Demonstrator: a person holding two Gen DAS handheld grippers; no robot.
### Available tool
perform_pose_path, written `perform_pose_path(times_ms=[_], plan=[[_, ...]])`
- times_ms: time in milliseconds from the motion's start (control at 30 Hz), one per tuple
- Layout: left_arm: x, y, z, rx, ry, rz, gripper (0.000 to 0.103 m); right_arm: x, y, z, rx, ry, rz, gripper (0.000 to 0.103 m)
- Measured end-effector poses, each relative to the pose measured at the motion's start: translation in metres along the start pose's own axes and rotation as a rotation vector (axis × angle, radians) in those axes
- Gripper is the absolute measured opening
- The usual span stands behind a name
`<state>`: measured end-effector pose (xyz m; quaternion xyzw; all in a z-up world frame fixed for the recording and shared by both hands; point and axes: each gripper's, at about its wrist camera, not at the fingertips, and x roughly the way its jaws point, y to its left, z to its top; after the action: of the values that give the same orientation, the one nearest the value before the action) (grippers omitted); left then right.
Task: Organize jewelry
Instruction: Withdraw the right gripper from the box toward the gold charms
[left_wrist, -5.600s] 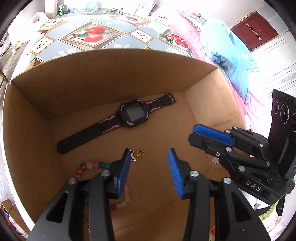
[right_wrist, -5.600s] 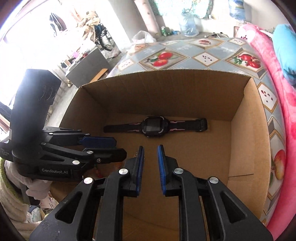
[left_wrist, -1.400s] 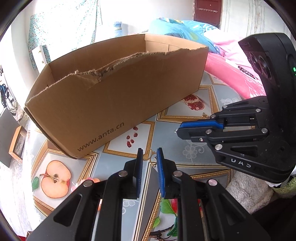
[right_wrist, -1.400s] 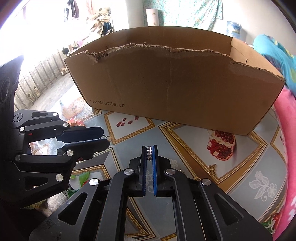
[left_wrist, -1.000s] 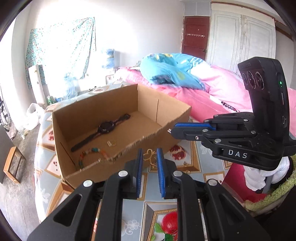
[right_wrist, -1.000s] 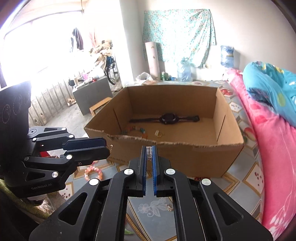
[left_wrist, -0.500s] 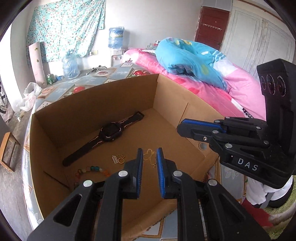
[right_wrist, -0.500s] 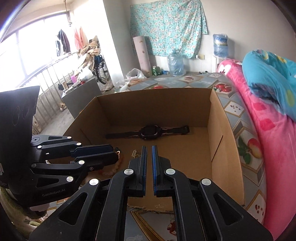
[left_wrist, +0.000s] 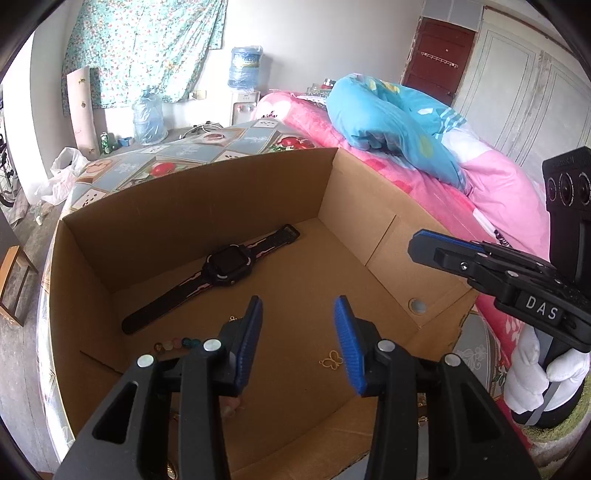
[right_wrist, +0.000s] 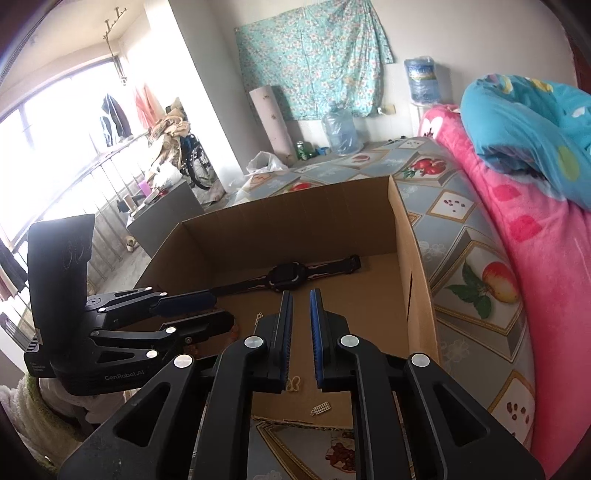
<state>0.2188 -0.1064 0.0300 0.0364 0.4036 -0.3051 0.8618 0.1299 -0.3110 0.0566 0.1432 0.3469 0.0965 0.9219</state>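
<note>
The open cardboard box (left_wrist: 192, 206) holds a black watch (left_wrist: 225, 264), a string of coloured beads (left_wrist: 177, 343) and a small gold charm (right_wrist: 258, 317). My left gripper (left_wrist: 297, 325) hangs over the box floor; its jaws are opening with nothing between them. A gold butterfly charm (left_wrist: 331, 362) lies loose on the floor just below its right finger. My right gripper (right_wrist: 301, 306) is above the box's near edge. Its jaws are opening to a narrow gap and hold nothing. The butterfly (right_wrist: 293, 384) and a small silver charm (right_wrist: 320, 408) lie on the cardboard beneath it.
The box stands on a fruit-patterned tablecloth (right_wrist: 465, 236). A pink blanket (right_wrist: 546, 258) with a blue pillow (left_wrist: 391, 122) borders the table on the right. Water bottles (left_wrist: 147, 122) stand at the far end. Each gripper shows in the other's view, the right gripper (left_wrist: 417, 243) and the left gripper (right_wrist: 218, 308).
Both grippers rose from the table in front of the box and moved over it. The left jaws opened and the butterfly dropped. The right jaws parted and the silver charm fell.
</note>
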Motion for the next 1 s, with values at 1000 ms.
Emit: perform_pose_path(times_ms=[1000], plan=[[-0.083, -0.047, -0.11, 0.092, -0.061, -0.078, 0.075, -0.081, -0.008, -0.075, 0.047, -0.043, -0.085, 0.04]])
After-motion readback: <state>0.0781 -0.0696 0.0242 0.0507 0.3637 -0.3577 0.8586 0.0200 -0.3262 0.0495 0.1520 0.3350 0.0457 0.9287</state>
